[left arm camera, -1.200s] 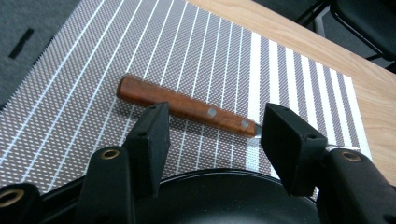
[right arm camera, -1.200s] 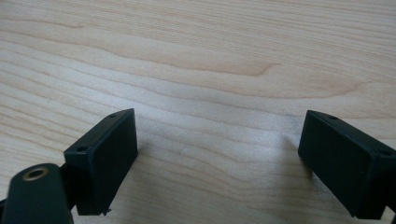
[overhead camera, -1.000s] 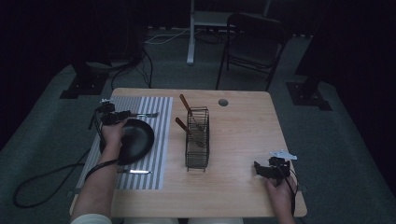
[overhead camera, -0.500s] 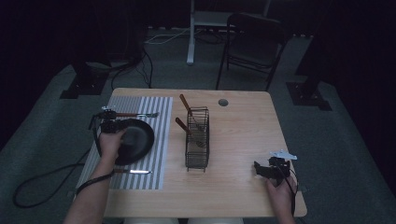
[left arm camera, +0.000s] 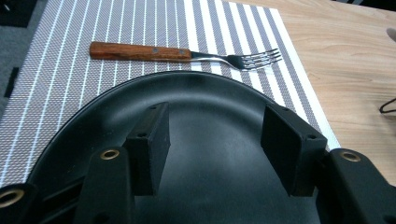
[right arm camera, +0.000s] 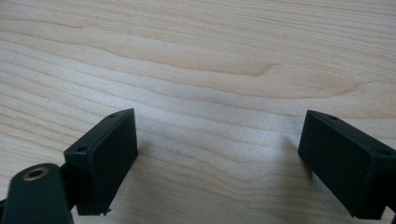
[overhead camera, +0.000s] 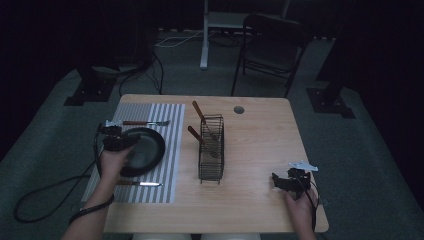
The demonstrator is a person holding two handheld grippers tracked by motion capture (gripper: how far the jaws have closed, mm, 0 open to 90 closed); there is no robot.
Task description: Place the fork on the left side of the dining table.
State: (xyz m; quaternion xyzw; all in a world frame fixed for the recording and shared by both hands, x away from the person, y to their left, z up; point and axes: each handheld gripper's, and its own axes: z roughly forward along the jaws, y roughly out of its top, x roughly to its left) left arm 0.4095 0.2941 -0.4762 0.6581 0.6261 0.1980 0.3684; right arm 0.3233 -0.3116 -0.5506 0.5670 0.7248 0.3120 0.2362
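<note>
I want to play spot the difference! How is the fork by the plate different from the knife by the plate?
The fork lies at the far side of the black plate; the knife lies at the near side. The fork ends in prongs, the knife in a plain blade. The fork looks longer. Both lie flat on the striped mat, metal ends pointing toward the wire basket.

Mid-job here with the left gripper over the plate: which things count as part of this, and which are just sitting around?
In play, judging by the setup:
- left gripper, jaws open over the black plate
- fork beyond the plate on the striped placemat
- knife on its near side
- wire caddy holding wooden-handled utensils

Lying about:
- right gripper, open on bare table
- chair
</note>
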